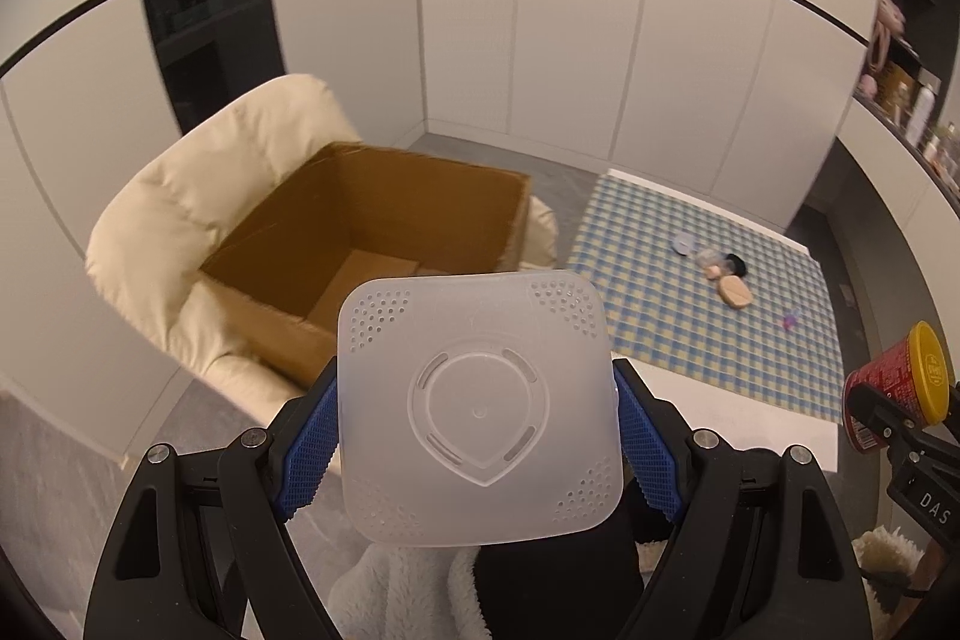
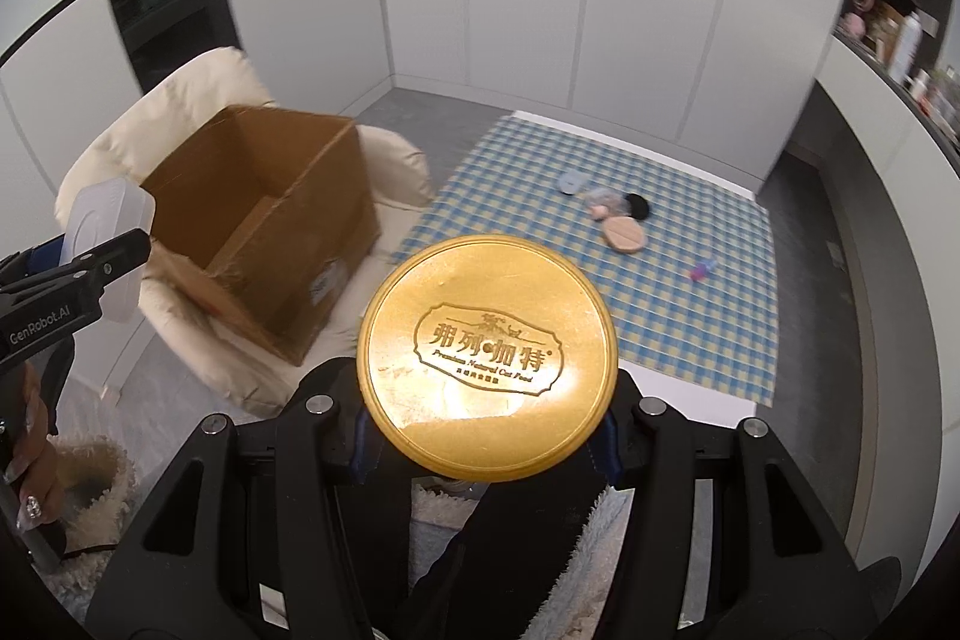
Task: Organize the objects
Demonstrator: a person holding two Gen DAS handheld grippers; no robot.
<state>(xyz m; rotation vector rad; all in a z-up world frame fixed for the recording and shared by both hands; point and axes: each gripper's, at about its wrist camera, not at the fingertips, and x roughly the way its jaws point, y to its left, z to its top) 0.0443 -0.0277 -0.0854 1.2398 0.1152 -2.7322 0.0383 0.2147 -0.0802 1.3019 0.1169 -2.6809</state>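
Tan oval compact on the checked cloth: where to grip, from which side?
The tan oval compact lies flat on the checked cloth. Probably best from above, jaws across its narrow width on the rim. The black puff and other small items crowd its far side, so come in from the near, bare side.

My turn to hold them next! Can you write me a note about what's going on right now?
Left gripper: shut on the white plastic container.
Right gripper: shut on the gold-lidded can.
The open cardboard box sits on the cream chair; nothing shows inside it.
Left: put both in, probably, then the small bits on the checked cloth.
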